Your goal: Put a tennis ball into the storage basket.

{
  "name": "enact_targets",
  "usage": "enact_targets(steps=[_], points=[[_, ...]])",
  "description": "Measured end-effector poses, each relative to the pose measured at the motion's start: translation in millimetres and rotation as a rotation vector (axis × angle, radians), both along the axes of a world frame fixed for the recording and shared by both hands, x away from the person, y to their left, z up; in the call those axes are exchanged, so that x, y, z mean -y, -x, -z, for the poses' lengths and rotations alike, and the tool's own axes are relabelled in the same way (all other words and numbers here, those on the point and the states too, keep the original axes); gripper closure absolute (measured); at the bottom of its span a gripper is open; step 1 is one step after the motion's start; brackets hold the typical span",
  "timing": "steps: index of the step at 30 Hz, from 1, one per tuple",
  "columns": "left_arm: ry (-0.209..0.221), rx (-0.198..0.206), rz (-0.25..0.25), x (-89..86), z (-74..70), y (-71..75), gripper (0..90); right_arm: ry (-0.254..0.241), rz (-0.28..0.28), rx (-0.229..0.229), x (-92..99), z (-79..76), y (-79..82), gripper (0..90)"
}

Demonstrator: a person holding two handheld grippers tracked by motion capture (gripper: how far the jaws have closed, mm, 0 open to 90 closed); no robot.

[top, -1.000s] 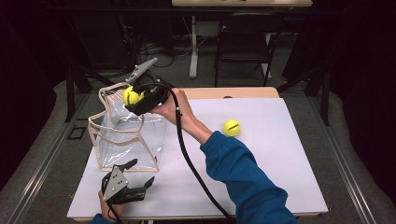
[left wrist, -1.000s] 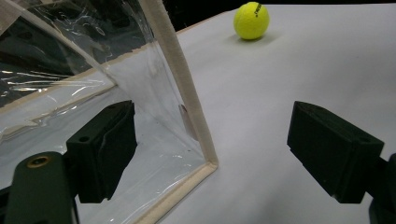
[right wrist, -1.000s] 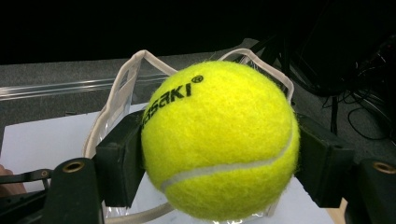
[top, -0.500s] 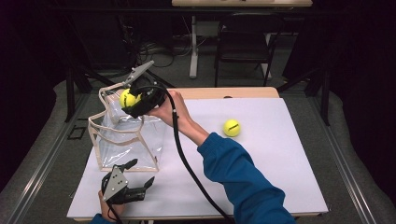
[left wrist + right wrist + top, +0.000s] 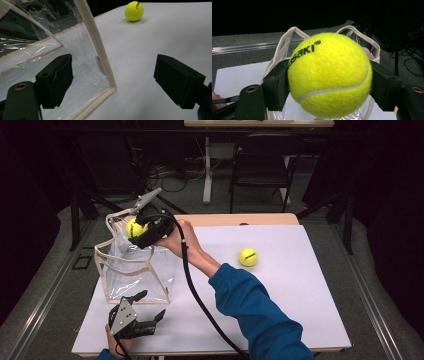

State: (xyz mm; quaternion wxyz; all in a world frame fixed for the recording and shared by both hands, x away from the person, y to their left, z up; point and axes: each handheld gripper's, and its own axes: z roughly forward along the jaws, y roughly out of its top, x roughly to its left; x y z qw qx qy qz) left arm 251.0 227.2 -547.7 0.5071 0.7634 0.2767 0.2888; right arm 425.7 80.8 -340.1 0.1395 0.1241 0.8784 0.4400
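So on the left of the table [image 5: 310, 320] there was this clear plastic bag [image 5: 132, 270] with cream trim, standing upright with its top open. Just in front of its near corner the left gripper [image 5: 150, 307] sat low by the table edge, jaws spread wide with nothing between them; in the left gripper view the bag's corner seam [image 5: 100, 55] stood right between the two black jaws, but they weren't touching it. Above the bag's far rim, the right gripper [image 5: 136, 229] was clamped tight on a yellow tennis ball [image 5: 329, 75], one jaw pressed into each side, holding it over the bag's open mouth. Further right, a second tennis ball [image 5: 248, 256] lay by itself on the white tabletop, well apart from the bag and both hands.
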Motion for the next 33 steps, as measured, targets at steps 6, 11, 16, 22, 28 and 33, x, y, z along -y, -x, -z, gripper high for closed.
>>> enact_targets(steps=[6, 11, 16, 22, 28, 33], points=[[0.001, 0.000, -0.001, 0.0, 0.0, -0.1, 15.8, 0.006, -0.004, -0.010, -3.3, 3.2, -0.9, 26.3], [0.001, 0.000, 0.000, -0.1, 0.0, -0.3, 15.8, 0.013, -0.004, -0.016, -5.8, 5.5, -1.2, 26.2], [0.002, 0.000, 0.000, -0.2, 0.1, -0.2, 15.8, 0.024, -0.005, -0.020, -7.4, 7.1, -1.5, 26.2], [0.002, -0.001, 0.000, 0.0, 0.1, -0.4, 15.8, 0.032, -0.006, -0.026, -9.3, 9.3, -2.1, 26.2], [0.002, -0.001, 0.000, -0.2, 0.1, -0.2, 15.8, 0.042, -0.004, -0.033, -12.0, 12.3, -2.7, 26.1], [0.002, 0.000, 0.001, -0.3, 0.1, -0.3, 15.8, 0.057, -0.005, -0.037, -13.8, 14.2, -2.6, 26.1]])
